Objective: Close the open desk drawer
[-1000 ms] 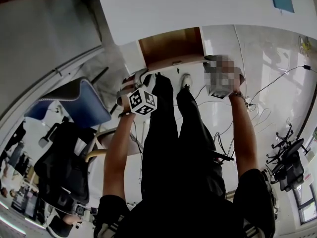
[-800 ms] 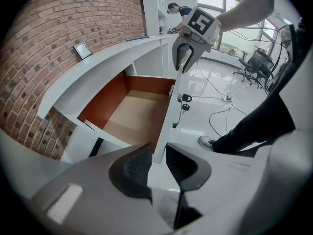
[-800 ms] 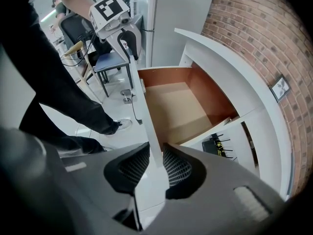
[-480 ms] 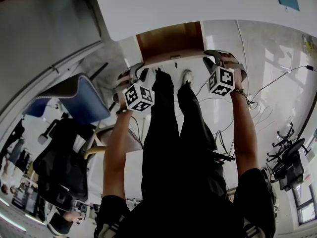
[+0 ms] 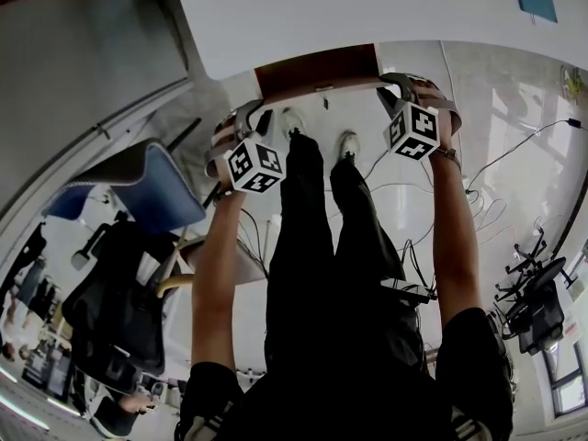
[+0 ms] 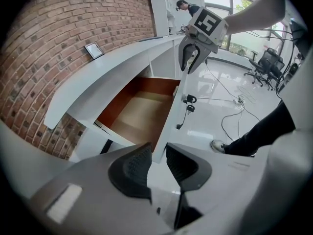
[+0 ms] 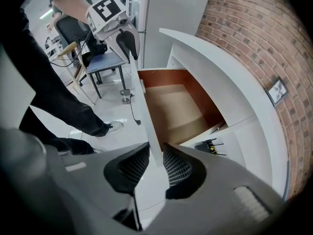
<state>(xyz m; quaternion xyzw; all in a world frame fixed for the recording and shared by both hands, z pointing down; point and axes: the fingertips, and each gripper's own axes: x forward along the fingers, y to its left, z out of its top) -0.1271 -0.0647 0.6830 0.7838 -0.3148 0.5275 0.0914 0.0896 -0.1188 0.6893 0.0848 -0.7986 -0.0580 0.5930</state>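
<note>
The left gripper (image 6: 157, 153) and right gripper (image 7: 156, 161) each clamp the white drawer front (image 7: 145, 116) at opposite ends. The wooden desk drawer (image 5: 317, 65) stands partly open at upper centre of the head view.

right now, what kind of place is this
Likely an office: a white desk with a drawer, swivel chairs, and cables trailing over a glossy floor by a brick wall.

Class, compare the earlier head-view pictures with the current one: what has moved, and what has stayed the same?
The drawer has slid further into the desk, showing less wood inside. The left gripper and right gripper went with it, jaws on the drawer front. The blue chair stayed put.
</note>
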